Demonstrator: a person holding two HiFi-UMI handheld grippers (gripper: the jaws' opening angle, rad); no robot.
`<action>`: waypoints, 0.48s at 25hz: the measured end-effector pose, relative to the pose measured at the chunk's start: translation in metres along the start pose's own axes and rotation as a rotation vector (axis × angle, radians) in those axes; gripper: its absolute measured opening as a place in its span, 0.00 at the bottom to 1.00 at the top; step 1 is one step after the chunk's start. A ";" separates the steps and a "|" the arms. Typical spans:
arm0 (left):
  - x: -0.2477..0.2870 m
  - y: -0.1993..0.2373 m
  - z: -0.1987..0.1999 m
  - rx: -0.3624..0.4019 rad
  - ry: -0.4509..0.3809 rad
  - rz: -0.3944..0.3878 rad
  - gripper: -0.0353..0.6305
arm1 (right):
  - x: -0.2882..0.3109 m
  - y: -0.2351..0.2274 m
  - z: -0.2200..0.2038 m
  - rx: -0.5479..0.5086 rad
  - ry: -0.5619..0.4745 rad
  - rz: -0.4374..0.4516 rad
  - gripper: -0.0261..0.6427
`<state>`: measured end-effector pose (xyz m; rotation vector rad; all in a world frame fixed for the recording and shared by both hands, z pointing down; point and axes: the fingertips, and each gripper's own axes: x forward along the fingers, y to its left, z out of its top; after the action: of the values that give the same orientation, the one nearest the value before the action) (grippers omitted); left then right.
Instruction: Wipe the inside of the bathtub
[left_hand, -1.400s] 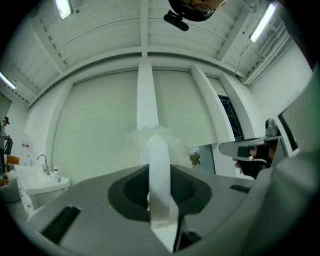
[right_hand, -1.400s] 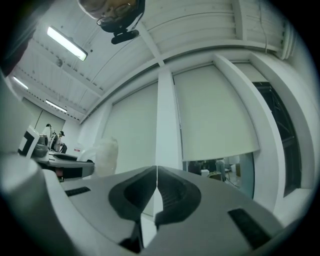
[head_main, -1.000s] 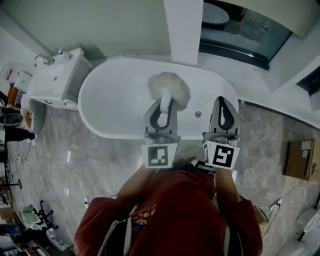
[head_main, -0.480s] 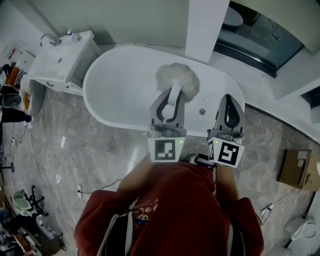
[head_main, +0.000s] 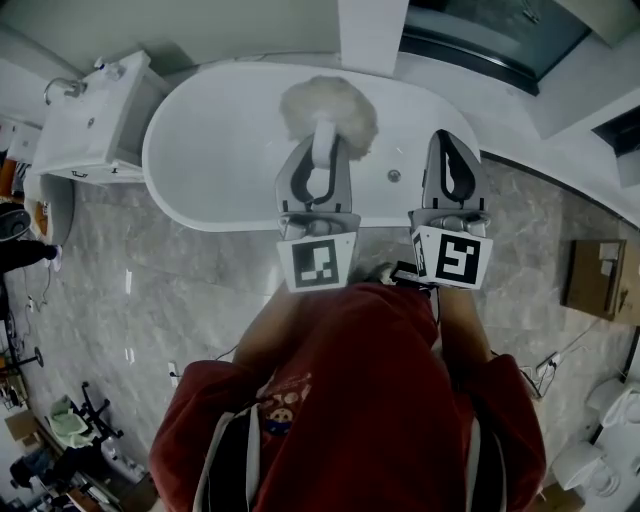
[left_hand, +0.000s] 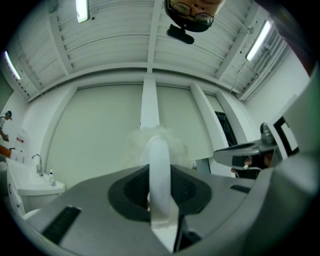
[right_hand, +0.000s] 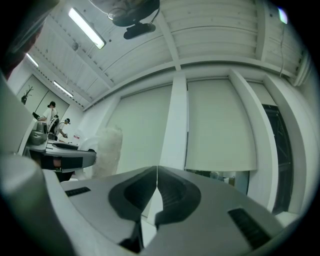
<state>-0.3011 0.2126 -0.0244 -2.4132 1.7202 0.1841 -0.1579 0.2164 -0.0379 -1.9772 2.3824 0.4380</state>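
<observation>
Bathtub (head_main: 210, 160) sat white and oval on the floor (head_main: 180, 290) in the head view, with the left tool (head_main: 320, 140) and right tool (head_main: 447, 140) over its near rim and the fluffy duster (head_main: 328, 108) above the basin. Left gripper view: jaws clamped on the duster's handle (left_hand: 159, 175). Right gripper view: jaws pressed together, nothing between them.

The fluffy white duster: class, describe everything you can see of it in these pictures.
The duster has a broad, fluffy white head, soft and fibrous-looking, on a flat, smooth white handle that looks like plastic. The left gripper is shut on the handle, with the head pointing away from the person. In the head view the head lies over the far side of the white bathtub; whether it touches the tub cannot be told.
</observation>
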 end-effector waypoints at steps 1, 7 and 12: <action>0.001 0.000 0.000 -0.002 0.000 -0.002 0.19 | -0.001 -0.001 0.000 -0.003 0.002 -0.003 0.06; 0.000 -0.007 -0.003 -0.025 0.006 -0.017 0.19 | -0.011 -0.009 -0.002 -0.009 0.015 -0.030 0.06; 0.003 -0.017 -0.005 -0.027 0.003 -0.036 0.19 | -0.016 -0.017 -0.004 -0.008 0.017 -0.050 0.06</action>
<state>-0.2836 0.2139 -0.0186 -2.4636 1.6845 0.2005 -0.1372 0.2282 -0.0347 -2.0475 2.3383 0.4305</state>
